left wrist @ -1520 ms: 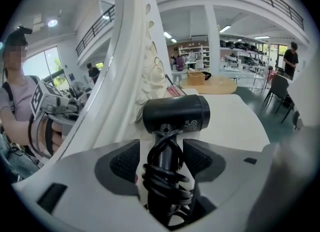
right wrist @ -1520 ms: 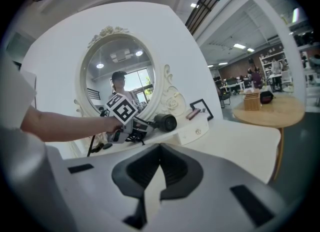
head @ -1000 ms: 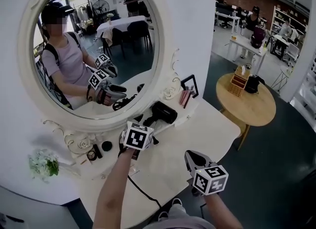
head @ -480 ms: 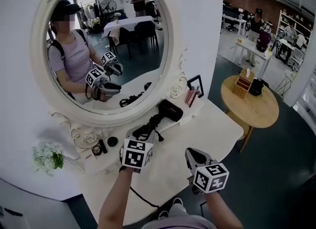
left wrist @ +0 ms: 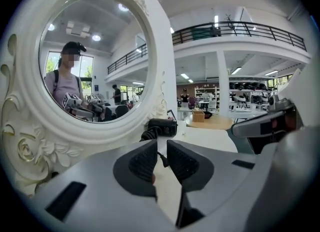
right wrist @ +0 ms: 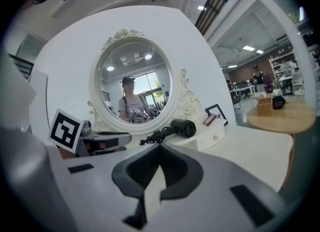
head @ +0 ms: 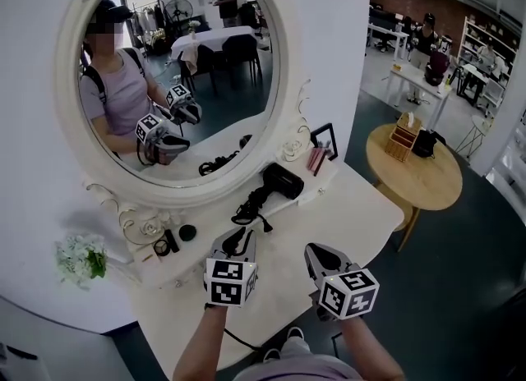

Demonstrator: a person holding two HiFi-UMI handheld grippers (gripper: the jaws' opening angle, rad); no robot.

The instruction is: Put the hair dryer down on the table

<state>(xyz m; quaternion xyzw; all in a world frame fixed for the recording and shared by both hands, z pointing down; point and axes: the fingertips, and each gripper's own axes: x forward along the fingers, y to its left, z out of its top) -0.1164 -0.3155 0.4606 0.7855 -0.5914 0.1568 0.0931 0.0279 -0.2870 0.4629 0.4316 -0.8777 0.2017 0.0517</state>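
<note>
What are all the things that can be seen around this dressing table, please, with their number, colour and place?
mirror: one, white oval frame, behind the dressing table
dressing table: one, white, below the mirror
hair dryer: one, black, on the table's raised shelf, cord beside it
flowers: one bunch, white and green, by the table's left end
round table: one, wooden, to the right
left gripper: one, grey, over the table, jaws closing, nothing between them
right gripper: one, grey, beside it, jaws together
</note>
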